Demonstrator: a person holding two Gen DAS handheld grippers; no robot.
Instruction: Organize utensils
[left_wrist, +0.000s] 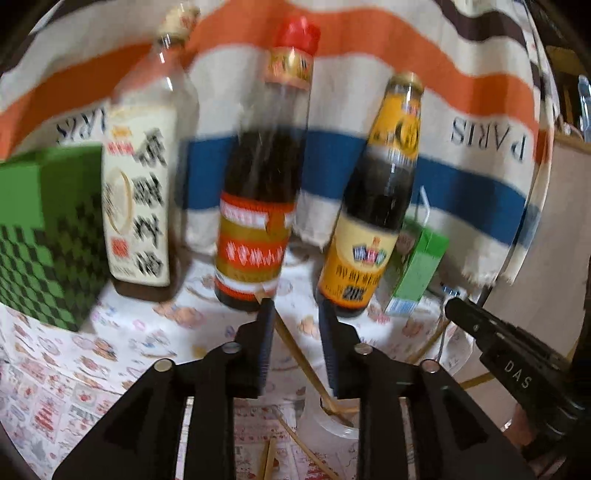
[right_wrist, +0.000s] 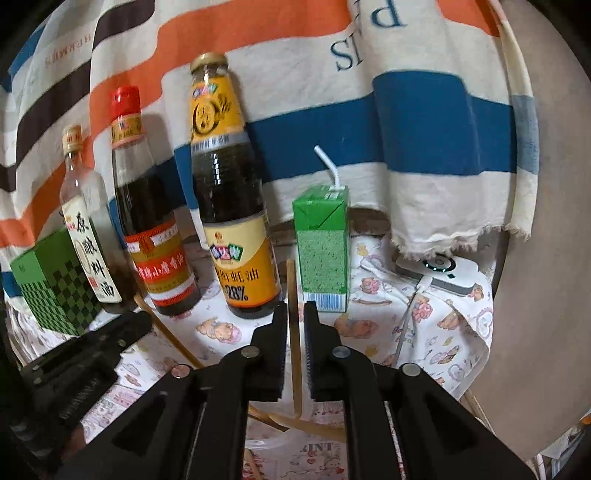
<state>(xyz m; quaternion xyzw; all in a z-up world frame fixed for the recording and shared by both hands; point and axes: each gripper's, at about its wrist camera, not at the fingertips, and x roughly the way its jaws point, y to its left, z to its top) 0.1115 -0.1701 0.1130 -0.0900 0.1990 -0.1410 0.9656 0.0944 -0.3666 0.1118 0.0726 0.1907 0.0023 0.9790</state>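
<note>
My right gripper (right_wrist: 295, 308) is shut on a wooden chopstick (right_wrist: 293, 332) that stands upright between its pads, its lower end reaching a clear cup (right_wrist: 258, 443) below. More chopsticks (right_wrist: 166, 332) lean out of that cup. My left gripper (left_wrist: 295, 304) is open, its pads on either side of a leaning chopstick (left_wrist: 295, 354) without touching it; the clear cup (left_wrist: 325, 424) sits under its fingers. The right gripper shows in the left wrist view (left_wrist: 452, 306) at the right.
Three sauce bottles (right_wrist: 236, 192) stand in a row against a striped cloth. A green checked box (right_wrist: 51, 288) is at the left, a green juice carton (right_wrist: 323, 247) with a straw at the right, and a white device (right_wrist: 443, 273) with a cable further right.
</note>
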